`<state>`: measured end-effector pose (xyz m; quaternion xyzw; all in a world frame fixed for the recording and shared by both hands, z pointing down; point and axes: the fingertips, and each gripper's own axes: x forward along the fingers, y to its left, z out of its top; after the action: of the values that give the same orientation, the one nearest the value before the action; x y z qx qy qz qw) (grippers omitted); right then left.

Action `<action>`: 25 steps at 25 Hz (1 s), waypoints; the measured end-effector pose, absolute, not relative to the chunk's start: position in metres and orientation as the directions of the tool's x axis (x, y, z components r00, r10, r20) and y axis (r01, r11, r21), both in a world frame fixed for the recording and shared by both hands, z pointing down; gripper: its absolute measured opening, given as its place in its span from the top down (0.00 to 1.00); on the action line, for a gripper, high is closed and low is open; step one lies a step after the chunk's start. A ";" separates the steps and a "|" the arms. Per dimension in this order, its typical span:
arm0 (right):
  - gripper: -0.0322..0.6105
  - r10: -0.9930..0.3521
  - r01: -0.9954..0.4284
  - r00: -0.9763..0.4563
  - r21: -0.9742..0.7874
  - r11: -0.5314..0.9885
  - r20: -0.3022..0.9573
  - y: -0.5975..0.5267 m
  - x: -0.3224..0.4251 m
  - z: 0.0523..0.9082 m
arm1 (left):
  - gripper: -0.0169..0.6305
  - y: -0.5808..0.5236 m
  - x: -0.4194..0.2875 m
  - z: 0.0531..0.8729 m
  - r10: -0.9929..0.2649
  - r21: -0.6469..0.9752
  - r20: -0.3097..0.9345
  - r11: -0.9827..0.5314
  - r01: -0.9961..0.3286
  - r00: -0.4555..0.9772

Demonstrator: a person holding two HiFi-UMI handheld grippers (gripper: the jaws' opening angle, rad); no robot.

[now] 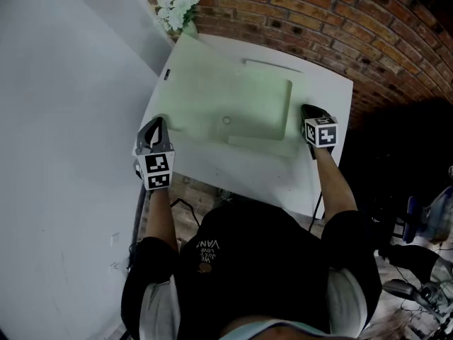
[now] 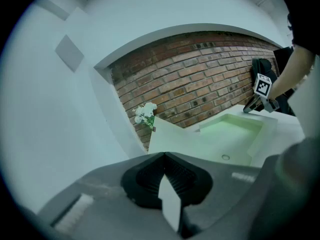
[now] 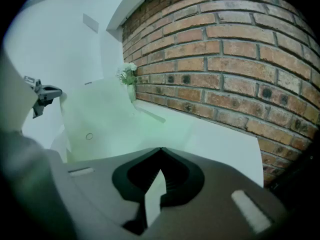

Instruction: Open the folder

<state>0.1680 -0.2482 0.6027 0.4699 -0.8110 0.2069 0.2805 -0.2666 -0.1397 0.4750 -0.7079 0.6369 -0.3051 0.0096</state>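
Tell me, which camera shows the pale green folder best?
The head view: it looks down on nearly the whole folder on the white table. The left gripper view and the right gripper view each see it only low and slanted, with its near edge hidden.

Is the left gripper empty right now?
No, the left gripper view shows the left gripper with its jaws closed on a thin pale edge of the folder.
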 end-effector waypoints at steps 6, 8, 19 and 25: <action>0.95 -0.645 -0.880 -0.393 -0.064 0.472 0.656 -0.248 0.168 0.603 | 0.97 -0.137 -0.258 0.463 -0.919 -0.410 0.395 -0.193 -0.891 0.017; 0.95 -0.645 -0.881 -0.390 -0.061 0.470 0.658 -0.248 0.168 0.603 | 0.97 -0.136 -0.254 0.461 -0.921 -0.404 0.389 -0.197 -0.893 0.026; 0.95 -0.640 -0.884 -0.388 -0.072 0.461 0.663 -0.249 0.169 0.602 | 0.97 -0.135 -0.218 0.458 -0.920 -0.371 0.376 -0.257 -0.892 0.109; 0.95 -0.633 -0.876 -0.392 -0.060 0.479 0.667 -0.246 0.163 0.599 | 0.97 -0.140 -0.189 0.457 -0.913 -0.356 0.365 -0.315 -0.880 0.179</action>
<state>0.1635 -0.2458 0.5991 0.4669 -0.8082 0.2066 0.2936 -0.1894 -0.1404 0.4569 -0.7672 0.5843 -0.2626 0.0320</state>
